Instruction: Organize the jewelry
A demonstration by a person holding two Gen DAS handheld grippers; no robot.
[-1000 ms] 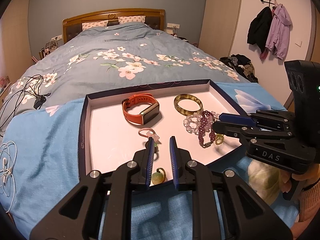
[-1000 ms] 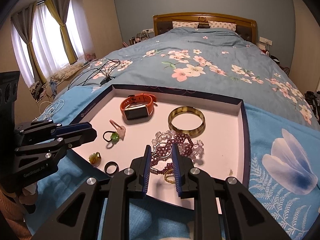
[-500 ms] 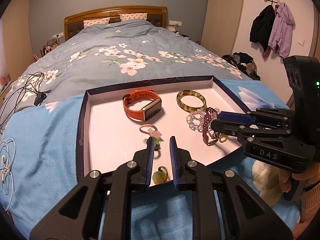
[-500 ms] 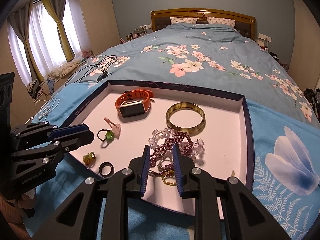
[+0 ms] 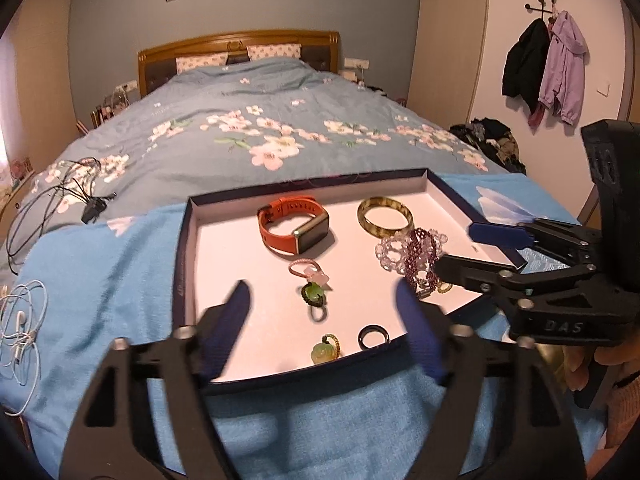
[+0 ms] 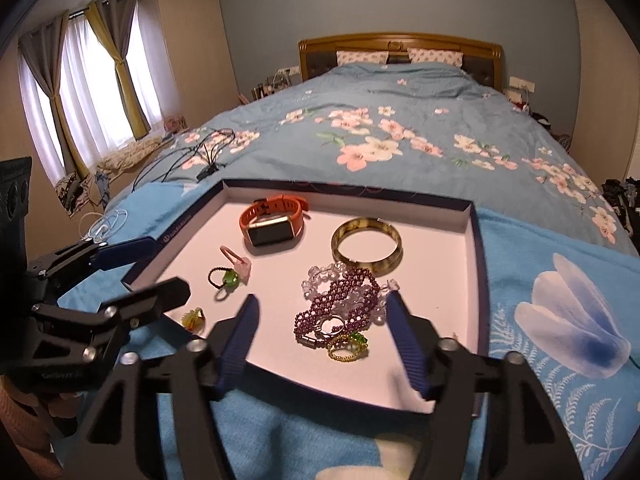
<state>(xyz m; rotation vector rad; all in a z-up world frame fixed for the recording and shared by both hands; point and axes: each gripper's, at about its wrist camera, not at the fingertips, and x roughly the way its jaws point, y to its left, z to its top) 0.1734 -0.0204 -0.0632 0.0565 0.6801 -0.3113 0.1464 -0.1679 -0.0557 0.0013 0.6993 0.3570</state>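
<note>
A dark-rimmed tray (image 5: 182,264) (image 6: 478,280) with a white floor lies on the bed. In it are an orange smartwatch (image 5: 294,224) (image 6: 272,222), a green-brown bangle (image 5: 384,216) (image 6: 366,246), tangled purple and clear bead bracelets (image 5: 414,254) (image 6: 344,300), a gold-green ring (image 6: 348,346), pink and green hair ties (image 5: 312,282) (image 6: 230,274), a black ring (image 5: 374,336) and a green charm (image 5: 324,350) (image 6: 194,318). My left gripper (image 5: 322,294) is open over the tray's near edge. My right gripper (image 6: 322,306) is open around the bead bracelets.
The tray rests on a blue towel (image 5: 100,276) over a floral duvet (image 5: 256,128). Black cables (image 5: 60,200) and white earphones (image 5: 20,320) lie at the left. Coats (image 5: 544,60) hang on the right wall.
Both grippers have opened wide from nearly shut. The views have shifted slightly; the jewelry has not moved.
</note>
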